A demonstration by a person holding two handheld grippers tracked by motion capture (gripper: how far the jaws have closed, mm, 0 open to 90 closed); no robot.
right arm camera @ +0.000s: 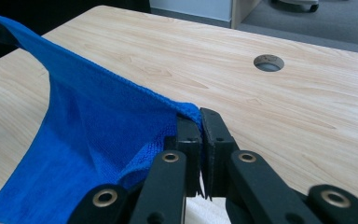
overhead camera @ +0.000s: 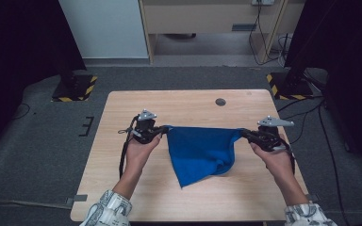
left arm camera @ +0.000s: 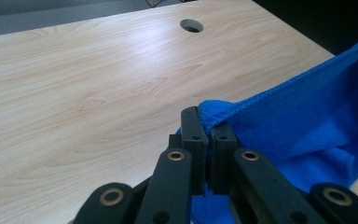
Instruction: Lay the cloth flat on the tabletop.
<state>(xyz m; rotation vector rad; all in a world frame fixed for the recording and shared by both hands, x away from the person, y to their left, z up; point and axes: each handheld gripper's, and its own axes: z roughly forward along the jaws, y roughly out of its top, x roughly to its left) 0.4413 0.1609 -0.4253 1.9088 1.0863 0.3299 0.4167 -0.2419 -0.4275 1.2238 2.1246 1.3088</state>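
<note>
My left gripper is clamped on one corner of the blue cloth; in the left gripper view the jaws pinch the hem tight. My right gripper is closed on the opposite corner the same way, and in the right gripper view the fabric disappears between the pads. The top edge of the cloth runs taut between the two, and the rest hangs down to a point that looks to rest on the table, though I cannot tell how much of it touches. Bare wood lies open on all sides: ahead toward the round cable hole, and to the outside of each hand, with the right hand nearer its table edge than the left hand. The lower folds of the cloth bunch on the right and hide their own layers. Beyond the table I see grey carpet, two stand bases with yellow-black striped edges, and loose cables by a pale desk at the back
</note>
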